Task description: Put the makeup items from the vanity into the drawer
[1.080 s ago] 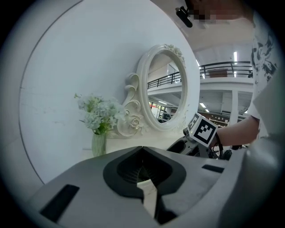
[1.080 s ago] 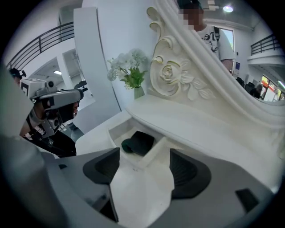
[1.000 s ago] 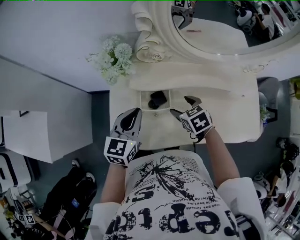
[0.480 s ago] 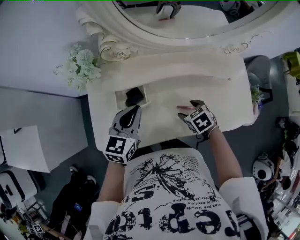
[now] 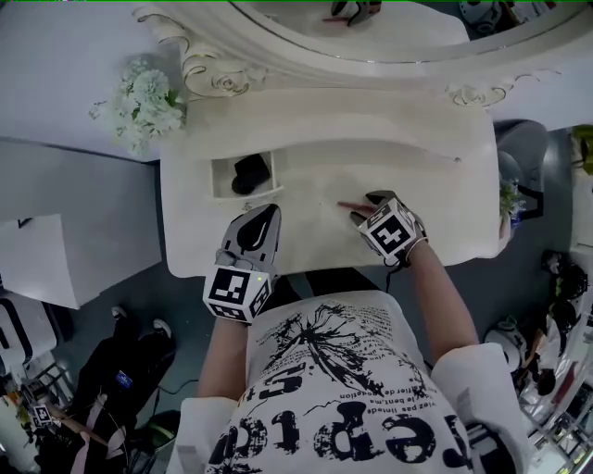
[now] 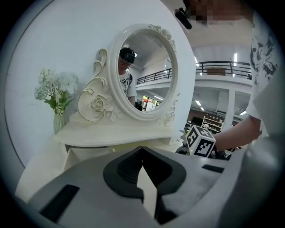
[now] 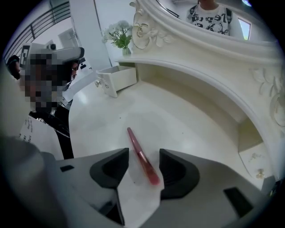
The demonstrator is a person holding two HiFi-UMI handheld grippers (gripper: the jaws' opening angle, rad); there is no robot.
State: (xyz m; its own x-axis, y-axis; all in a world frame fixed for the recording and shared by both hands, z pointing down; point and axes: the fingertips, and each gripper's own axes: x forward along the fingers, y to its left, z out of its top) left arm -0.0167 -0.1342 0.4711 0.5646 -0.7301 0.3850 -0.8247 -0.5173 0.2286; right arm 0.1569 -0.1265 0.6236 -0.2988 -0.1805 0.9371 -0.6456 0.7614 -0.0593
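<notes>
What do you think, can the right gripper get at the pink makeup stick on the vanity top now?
Probably yes. The right gripper is over the pink makeup stick, which lies between its jaws on the bare vanity top; they have just been closing and nothing blocks them.

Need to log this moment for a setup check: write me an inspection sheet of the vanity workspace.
Surface: white vanity top, mostly bare.
Job's things: slim pink makeup stick lying flat on the top. The left drawer is open, with a dark item inside.
Clutter: nothing seen.
Grippers: right gripper straddles the stick. Its jaws have just been closing, but the pads are not yet pressing on it. Left gripper is shut and empty, in front of the drawer.
Cables: nothing seen.
Surroundings: oval mirror, vase of flowers at the back left, dark bag on the floor.
</notes>
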